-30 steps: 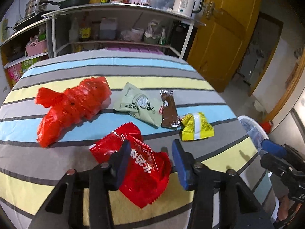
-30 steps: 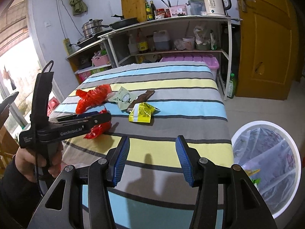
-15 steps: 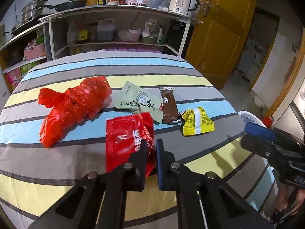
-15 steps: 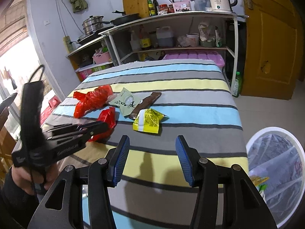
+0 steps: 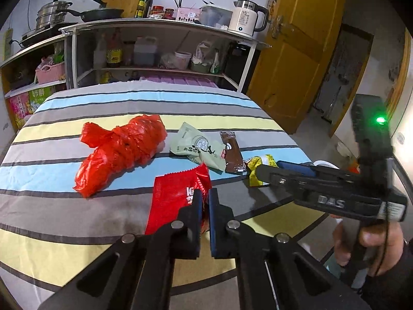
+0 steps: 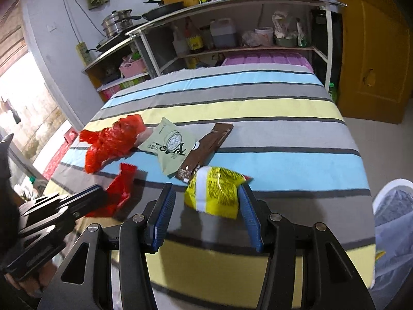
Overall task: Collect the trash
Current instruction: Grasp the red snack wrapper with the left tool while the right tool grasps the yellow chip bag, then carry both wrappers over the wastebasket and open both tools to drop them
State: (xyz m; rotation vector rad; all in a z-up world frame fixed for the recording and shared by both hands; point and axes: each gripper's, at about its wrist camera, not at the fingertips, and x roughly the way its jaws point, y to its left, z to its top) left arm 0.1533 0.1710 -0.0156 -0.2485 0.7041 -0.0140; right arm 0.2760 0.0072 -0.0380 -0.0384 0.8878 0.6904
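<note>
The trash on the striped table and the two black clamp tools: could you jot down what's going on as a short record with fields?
Surface: striped tablecloth
Left gripper: shut on red snack wrapper
Right gripper: open, fingers either side of yellow wrapper
Not held: red plastic bag, green packet, brown wrapper
Bin: white, lined, on the floor by the table's right edge

- Left gripper (image 5: pixel 205 201), lower centre of frame: jaws nearly closed, clamped on something thin.
- Right gripper (image 6: pixel 205 206), lower centre: jaws spread wide; hand (image 5: pixel 369 245) grips handle, lower right.
</note>
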